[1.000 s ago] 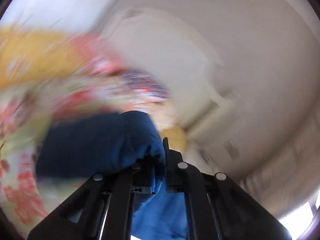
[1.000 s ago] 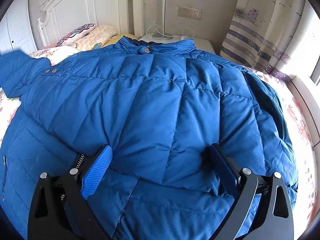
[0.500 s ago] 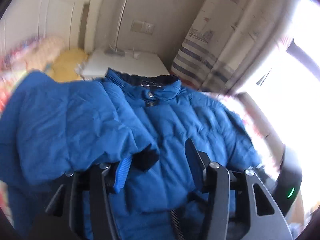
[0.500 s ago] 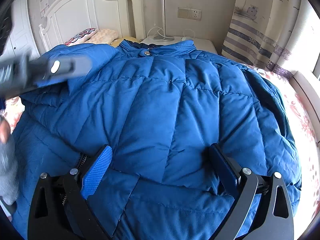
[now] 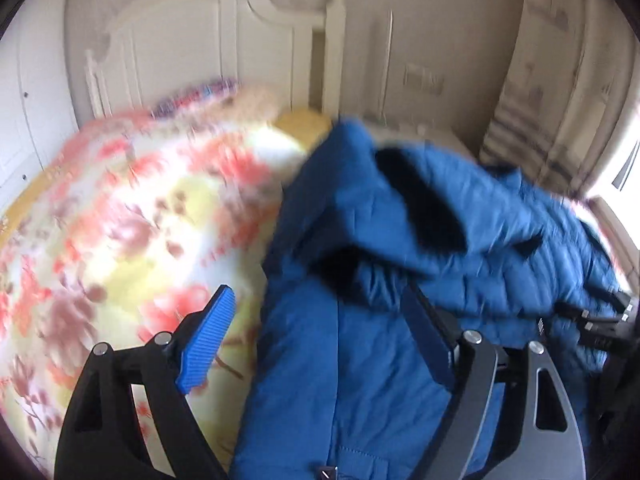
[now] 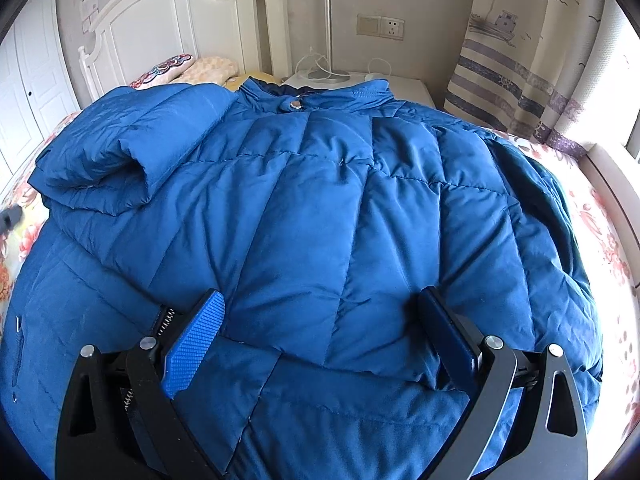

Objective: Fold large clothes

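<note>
Tilting downward over a blurred floral quilt (image 5: 120, 220), left gripper (image 5: 320, 320) opening, pinching nothing, blue quilted down jacket (image 5: 400, 240) at three o'clock. Angled down too, right gripper (image 6: 324, 320) spread wide above puffy jacket (image 6: 320, 200), sleeve (image 6: 132, 152) folded at ten o'clock.

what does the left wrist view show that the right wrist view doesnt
Only the left wrist view: the left gripper, jaws opening with nothing pinched, and a wide stretch of the floral bedspread beside the jacket's edge; the picture is blurred.

Only the right wrist view: the right gripper, open over the jacket, the collar snap, the sleeve folded across the chest, the lamp pole and the wall socket.

Both: the blue jacket on the bed, the white headboard and the striped curtain.
</note>
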`<action>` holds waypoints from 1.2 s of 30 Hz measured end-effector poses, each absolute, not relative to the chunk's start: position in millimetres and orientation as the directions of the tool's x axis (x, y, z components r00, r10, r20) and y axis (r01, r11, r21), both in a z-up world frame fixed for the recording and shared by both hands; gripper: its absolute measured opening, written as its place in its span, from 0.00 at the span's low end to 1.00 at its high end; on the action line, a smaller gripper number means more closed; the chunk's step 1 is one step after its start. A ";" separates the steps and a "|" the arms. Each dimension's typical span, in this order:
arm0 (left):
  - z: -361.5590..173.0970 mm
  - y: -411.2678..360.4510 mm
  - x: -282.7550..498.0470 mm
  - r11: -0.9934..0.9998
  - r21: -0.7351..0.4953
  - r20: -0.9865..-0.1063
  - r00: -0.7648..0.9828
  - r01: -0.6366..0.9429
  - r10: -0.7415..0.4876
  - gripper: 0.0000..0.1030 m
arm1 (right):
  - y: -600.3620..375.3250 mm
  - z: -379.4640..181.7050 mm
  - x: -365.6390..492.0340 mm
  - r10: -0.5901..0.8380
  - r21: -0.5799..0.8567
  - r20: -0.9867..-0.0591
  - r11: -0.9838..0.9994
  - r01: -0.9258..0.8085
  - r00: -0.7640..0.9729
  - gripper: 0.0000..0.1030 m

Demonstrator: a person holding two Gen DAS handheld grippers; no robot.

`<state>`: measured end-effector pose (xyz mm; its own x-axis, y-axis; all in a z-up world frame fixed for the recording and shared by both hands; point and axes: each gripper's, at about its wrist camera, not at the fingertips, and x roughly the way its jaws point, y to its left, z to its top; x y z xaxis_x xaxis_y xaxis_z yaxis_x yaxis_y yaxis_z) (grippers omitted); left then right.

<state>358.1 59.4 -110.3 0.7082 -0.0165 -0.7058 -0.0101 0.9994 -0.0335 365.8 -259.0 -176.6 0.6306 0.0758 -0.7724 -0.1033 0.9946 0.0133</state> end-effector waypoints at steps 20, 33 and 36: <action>-154.7 75.2 389.7 0.990 -0.071 -0.757 0.653 -0.122 0.026 0.85 | -100.9 -133.1 351.1 0.048 -0.548 -0.516 0.748 -0.373 0.855 0.78; -157.4 80.7 391.1 0.987 -0.100 -0.761 0.648 -0.126 0.005 0.86 | -228.1 -72.2 359.4 0.433 0.267 -0.390 0.898 -0.350 0.813 0.22; -157.2 79.8 391.3 0.987 -0.094 -0.761 0.648 -0.127 0.011 0.86 | -316.9 -93.4 349.3 0.436 0.570 -0.350 0.801 -0.180 0.829 0.22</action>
<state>391.3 79.8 -157.2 0.6485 0.0105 -0.7611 -0.1265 0.9875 -0.0941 349.3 -316.9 -93.4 0.8294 0.4356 -0.3498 -0.1803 0.8014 0.5703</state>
